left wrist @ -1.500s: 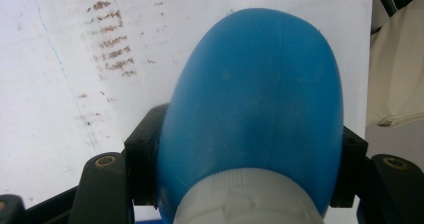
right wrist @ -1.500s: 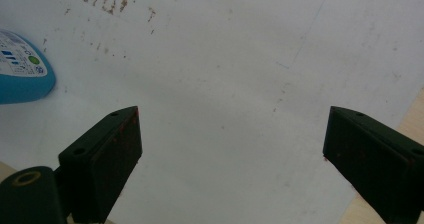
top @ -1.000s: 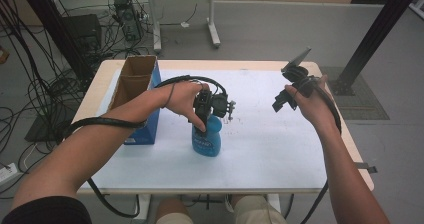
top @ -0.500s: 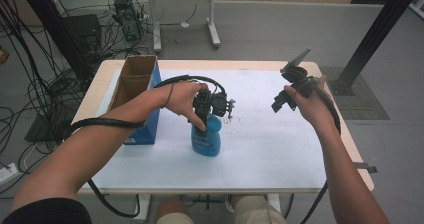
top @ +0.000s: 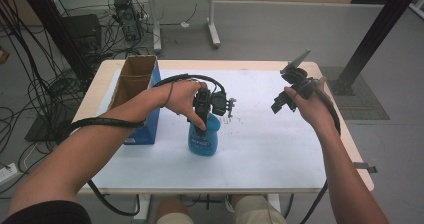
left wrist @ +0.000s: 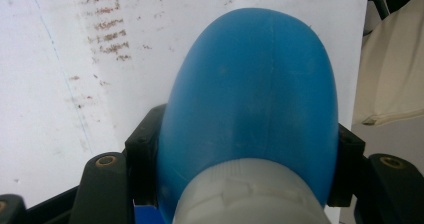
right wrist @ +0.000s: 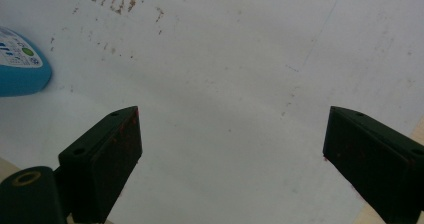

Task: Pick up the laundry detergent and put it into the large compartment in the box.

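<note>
Blue bottle (top: 204,136) upright near the middle of the white-covered table (top: 280,149), long axis vertical, pinched at its upper part, just below the pale cap (left wrist: 250,199), by the left gripper (top: 201,126) coming straight down from above. Right gripper (top: 282,104) well apart to the right, raised off the table, jaws spread and holding nothing. Open cardboard box (top: 135,81) just beyond the left forearm, near the bottle's left side, likely the nearer spot for setting it down.

A wooden table (top: 345,134) carries a white sheet (top: 270,144); 1 blue bottle (top: 204,139) and 1 open box (top: 134,79), probably cardboard, stand on it.

box (top: 136,101) blocks left edge, bottle (top: 204,136) mid, right side free
</note>
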A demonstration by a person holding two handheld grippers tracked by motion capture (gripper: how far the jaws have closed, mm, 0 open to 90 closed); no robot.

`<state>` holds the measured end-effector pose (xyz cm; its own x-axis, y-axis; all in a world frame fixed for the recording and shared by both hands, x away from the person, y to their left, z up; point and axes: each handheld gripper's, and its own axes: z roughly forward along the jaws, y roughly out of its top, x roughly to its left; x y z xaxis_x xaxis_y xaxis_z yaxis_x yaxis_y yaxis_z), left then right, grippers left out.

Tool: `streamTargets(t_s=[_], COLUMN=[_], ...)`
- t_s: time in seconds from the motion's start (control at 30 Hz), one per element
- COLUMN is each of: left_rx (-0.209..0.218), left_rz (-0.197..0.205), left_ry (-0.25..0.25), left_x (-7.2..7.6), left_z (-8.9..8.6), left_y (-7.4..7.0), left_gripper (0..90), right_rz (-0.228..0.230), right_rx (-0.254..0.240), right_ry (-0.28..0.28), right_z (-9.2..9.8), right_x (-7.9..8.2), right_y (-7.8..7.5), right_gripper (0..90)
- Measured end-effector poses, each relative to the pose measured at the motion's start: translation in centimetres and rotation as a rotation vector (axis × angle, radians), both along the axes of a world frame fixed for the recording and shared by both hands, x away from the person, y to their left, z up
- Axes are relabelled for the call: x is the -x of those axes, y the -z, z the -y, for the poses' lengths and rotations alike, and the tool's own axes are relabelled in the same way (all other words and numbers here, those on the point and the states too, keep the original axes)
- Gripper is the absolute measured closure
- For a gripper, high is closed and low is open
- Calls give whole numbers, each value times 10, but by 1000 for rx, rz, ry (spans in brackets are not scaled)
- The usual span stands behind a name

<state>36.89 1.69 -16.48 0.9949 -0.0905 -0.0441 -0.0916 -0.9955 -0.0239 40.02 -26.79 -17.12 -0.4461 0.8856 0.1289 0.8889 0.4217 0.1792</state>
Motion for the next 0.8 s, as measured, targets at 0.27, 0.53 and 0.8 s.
streamTargets(t_s=[0.27,0.53,0.8], left_rx=[20,9,-26], left_rz=[-8,45,95], left_ry=[-73,-229,-536], left_x=[0,3,-11], left_z=[2,1,-21], left_y=[-37,-96,-155], left_gripper=[365,364,365], right_rz=[-1,22,21], right_rx=[-2,-11,-15], right_ry=[1,-20,-65], right_z=[2,3,-5], right_x=[1,10,15], right_y=[0,-8,-11], right_gripper=[87,87,88])
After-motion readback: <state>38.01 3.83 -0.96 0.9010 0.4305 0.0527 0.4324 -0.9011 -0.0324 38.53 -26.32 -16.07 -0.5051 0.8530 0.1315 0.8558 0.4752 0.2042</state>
